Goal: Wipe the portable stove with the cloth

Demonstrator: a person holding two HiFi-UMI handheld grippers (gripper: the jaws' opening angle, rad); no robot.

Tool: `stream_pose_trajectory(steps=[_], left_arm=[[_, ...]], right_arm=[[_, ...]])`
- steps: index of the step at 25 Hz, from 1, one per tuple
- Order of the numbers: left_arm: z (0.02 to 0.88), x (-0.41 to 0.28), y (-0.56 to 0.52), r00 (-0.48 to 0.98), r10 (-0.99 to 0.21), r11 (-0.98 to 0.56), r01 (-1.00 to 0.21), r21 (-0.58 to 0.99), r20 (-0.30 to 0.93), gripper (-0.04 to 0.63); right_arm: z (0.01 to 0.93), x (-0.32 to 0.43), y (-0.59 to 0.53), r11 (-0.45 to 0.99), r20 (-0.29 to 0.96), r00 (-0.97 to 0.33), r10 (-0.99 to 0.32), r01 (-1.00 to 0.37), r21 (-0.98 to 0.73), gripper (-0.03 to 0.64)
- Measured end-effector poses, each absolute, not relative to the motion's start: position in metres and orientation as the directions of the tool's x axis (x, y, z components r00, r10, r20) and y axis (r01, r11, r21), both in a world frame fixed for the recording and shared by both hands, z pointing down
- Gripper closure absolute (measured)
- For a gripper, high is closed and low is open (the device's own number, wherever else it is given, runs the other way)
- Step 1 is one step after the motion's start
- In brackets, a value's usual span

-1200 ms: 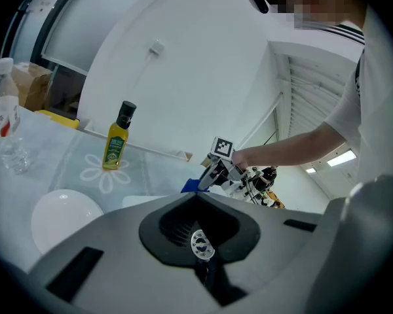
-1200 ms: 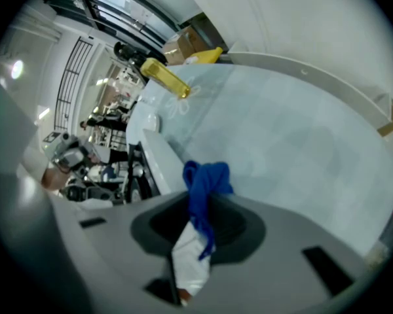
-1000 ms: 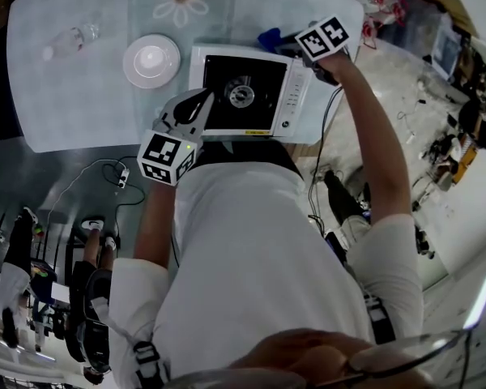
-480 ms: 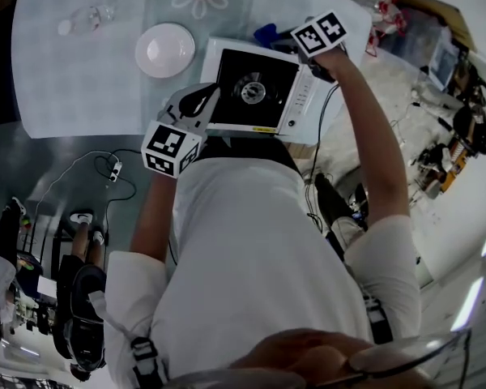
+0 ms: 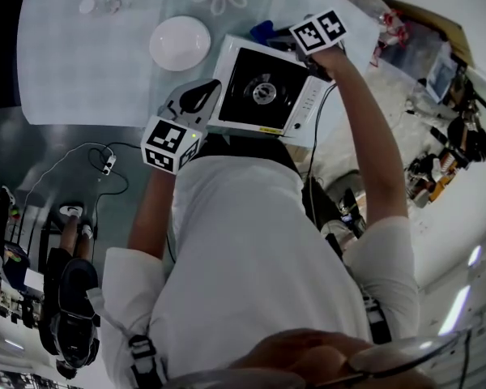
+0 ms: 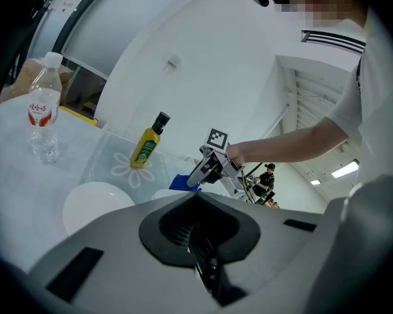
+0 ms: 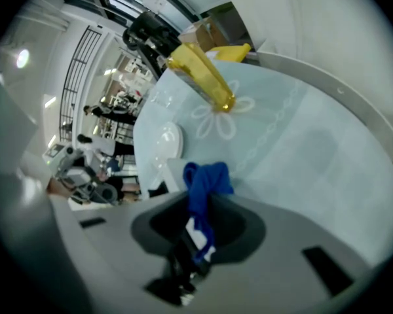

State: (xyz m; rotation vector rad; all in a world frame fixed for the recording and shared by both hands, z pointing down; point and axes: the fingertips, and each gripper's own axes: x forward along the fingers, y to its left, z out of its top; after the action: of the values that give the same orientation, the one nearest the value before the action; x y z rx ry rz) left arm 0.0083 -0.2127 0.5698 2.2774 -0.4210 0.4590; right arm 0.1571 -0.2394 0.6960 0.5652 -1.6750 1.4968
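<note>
Mostly camera swing since the earlier frames: the table [image 5: 81, 71] has slid in the head view, both grippers keep station at the portable stove [image 5: 245, 113], and we see no wipe stroke started.

Nearest us, the left gripper [image 6: 200, 247] has its jaws together on nothing. It sits at the stove's near-left corner; we can't tell if it touches. The stove sits by the table's near edge, burner [image 5: 263, 96] at centre, control panel [image 5: 312, 104] on its right side.

Further out, the right gripper [image 7: 193, 234] is clamped on the blue cloth [image 7: 206, 178], at the stove's far-right corner.

Beyond: plate [image 5: 180, 43] just beside the stove's far-left corner, then oil bottle [image 6: 146, 146] and water bottle [image 6: 42, 113] toward the far edge.

Risks as we judge them:
- Cloth is bunched and pinched by a small bite, so it could pull out of the jaws or wipe only a thin stripe.
- If the stove isn't braced, wipe drag may push it into the plate or off the near edge.
- Cloth may snag on the burner or drag across the controls.
</note>
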Motion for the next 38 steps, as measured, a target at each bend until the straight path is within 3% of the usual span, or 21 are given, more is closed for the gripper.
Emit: stream_pose_trajectory(steps=[20, 38], left_arm=[[0.580, -0.032, -0.229, 0.867, -0.210, -0.616, -0.476, 0.627, 0.451, 0.563], [0.572, -0.062, -0.209, 0.861, -0.252, -0.617, -0.495, 0.612, 0.442, 0.563]], right_arm=[[0.703, 0.090, -0.283, 0.234, 0.771, -0.612, 0.175, -0.735, -0.637, 0.514], [0.668, 0.073, -0.300, 0.483, 0.853, -0.514, 0.090, -0.727, -0.489, 0.515]])
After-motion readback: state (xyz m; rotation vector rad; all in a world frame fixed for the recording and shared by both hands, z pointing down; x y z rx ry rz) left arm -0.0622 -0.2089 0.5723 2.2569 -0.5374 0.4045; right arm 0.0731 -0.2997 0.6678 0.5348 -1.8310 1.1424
